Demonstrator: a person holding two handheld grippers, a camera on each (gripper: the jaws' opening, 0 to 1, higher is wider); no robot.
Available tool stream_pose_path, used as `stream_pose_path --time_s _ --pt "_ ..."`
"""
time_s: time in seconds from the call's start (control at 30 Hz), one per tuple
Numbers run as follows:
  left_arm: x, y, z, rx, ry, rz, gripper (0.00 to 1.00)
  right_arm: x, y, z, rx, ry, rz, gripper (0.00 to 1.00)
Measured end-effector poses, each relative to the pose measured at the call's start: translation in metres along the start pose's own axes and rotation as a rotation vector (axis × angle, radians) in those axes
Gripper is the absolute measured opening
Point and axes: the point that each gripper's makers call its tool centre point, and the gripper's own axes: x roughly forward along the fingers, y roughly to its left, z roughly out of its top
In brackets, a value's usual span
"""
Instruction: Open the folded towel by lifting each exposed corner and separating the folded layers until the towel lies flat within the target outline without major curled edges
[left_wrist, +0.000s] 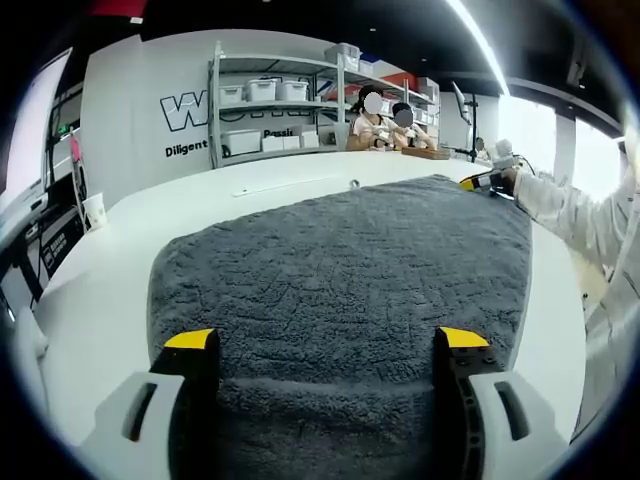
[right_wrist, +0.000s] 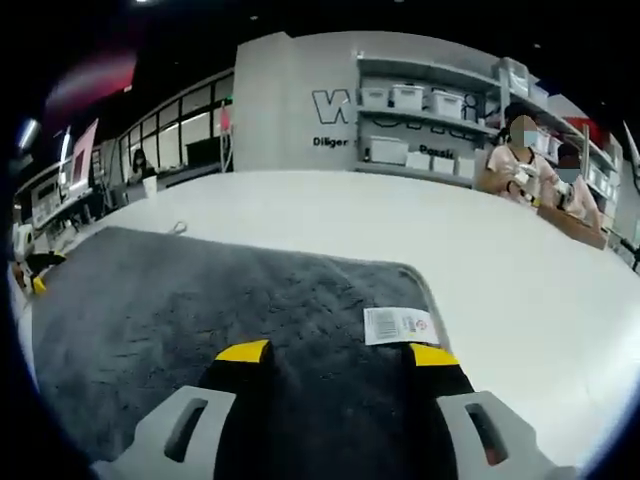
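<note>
L tongs (left_wrist: 335, 345): jaws spread wide, holding nothing, yellow tips low over the grey towel (left_wrist: 350, 270), a raised fold of pile lying between them. R tongs (right_wrist: 338, 352): also wide open and empty, tips over the towel near its edge, white care label (right_wrist: 400, 325) just beside the right-hand tip. Prob both sit at opposite ends so each can take an edge or corner w/o crowding the other; in left gripper view the R tongs appear at the towel's far corner, w/ a white sleeve (left_wrist: 575, 215). Towel lies spread on the white tabletop (right_wrist: 500, 270), mostly flat. No target outline visible. Shelves (left_wrist: 280, 100) w/ bins well behind.
</note>
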Motion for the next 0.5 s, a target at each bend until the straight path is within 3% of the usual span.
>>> stream_pose_path --time_s 0.13,0.33,0.5 --pt "0.0 0.0 0.0 0.0 -0.002 0.0 0.88 -0.003 0.005 0.001 -0.015 0.01 0.008 0.47" --pt "0.0 -0.001 0.0 0.0 -0.001 0.001 0.88 -0.003 0.011 0.017 -0.036 -0.028 0.034 0.47" --pt "0.0 -0.001 0.001 0.0 -0.007 0.001 0.88 0.009 0.0 0.035 0.022 -0.074 -0.002 0.44"
